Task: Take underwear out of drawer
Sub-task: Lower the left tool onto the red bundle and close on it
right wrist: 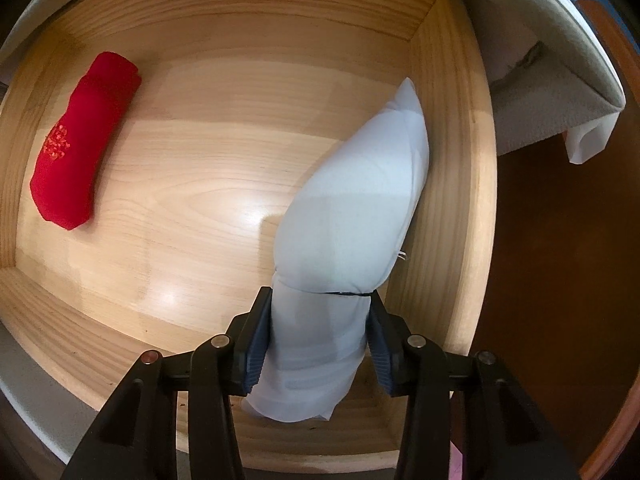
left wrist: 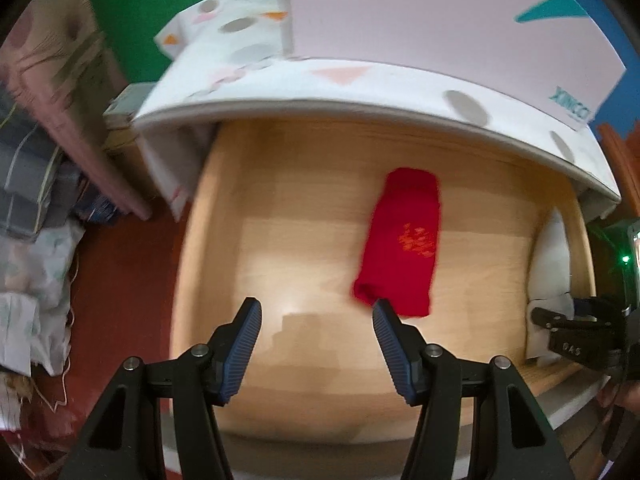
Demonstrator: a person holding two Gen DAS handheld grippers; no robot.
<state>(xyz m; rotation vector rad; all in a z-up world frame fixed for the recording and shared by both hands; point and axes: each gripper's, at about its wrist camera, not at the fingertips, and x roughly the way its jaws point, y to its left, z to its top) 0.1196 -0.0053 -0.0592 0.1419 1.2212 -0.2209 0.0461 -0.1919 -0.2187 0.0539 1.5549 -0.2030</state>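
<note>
Squeezing white underwear roll [right wrist: 352, 216] betw. both pads of R gripper [right wrist: 318, 340], down in wood drawer [right wrist: 452, 184], by its side wall. Holding L gripper [left wrist: 316, 344] half open, nothing betw. fingers. Red underwear roll [left wrist: 400, 240] lying on drawer floor just past L gripper's right fingertip [left wrist: 382, 308].
</note>
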